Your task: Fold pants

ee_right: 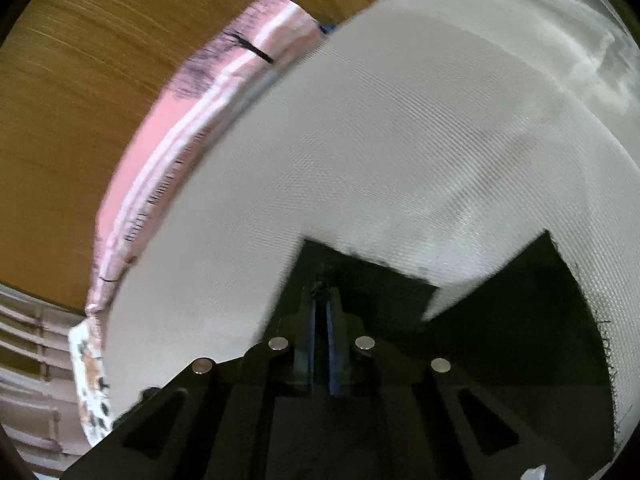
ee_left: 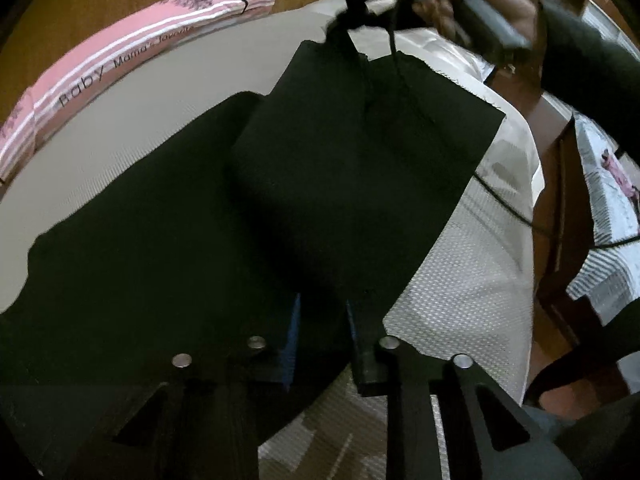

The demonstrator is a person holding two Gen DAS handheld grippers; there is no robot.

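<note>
1. Black pants (ee_left: pixel 168 240): soft, light, limp cloth w/ no stiffness. They lie across the white textured bed cover (ee_left: pixel 472 272), leg ends toward its far edge by the pink pillow (ee_left: pixel 120 60).
2. Judgement: they drape from any pinch; best held at hem corners or the waistband edge, both layers together.
3. Right fingers (ee_right: pixel 322 312): pressed together on a pants hem, cloth pinched between the blue pads; that leg end hangs lifted off the cover.
4. Left fingers (ee_left: pixel 320 320): nearly together, clamped on the near pants edge, as far as the dark shows.
</note>
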